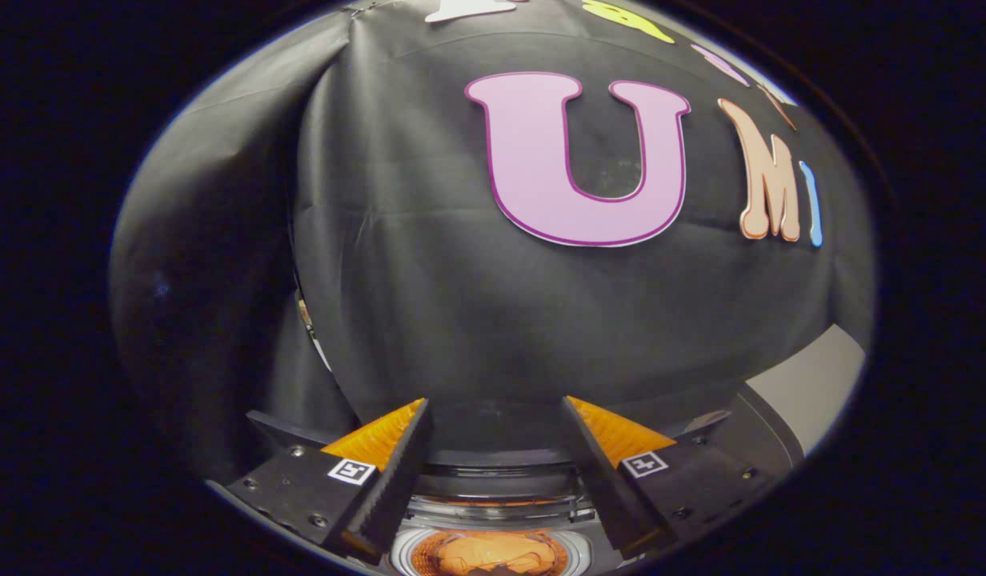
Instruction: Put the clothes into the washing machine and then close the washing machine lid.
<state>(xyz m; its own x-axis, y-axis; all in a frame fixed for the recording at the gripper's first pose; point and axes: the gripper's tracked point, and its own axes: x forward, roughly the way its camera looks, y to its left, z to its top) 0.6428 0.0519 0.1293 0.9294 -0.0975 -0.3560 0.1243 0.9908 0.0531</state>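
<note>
While my hand-held gripper [497, 416] points at the booth's black cloth wall, its fingers stand spread apart with nothing between them, pinching nothing. What matters for the coming move lies below and between the fingers, close under their roots: the washing machine [493, 480], seen from above, with the round mouth of its drum [493, 552] open toward me. Inside that mouth sits an orange, crumpled mass that I take to be the clothes [493, 554], already down in the tub, though so little of it shows that I cannot be sure of the fabric. Just ahead of the opening, between my fingertips and the drum, runs a dark curved band with a clear edge, which I judge to be the raised lid [497, 462] standing at the far side of the mouth; its long axis runs crosswise to my fingers. If that reading holds, loading looks done and the lid remains: I would need to dip forward and down, get over that far edge, and draw it toward me
</note>
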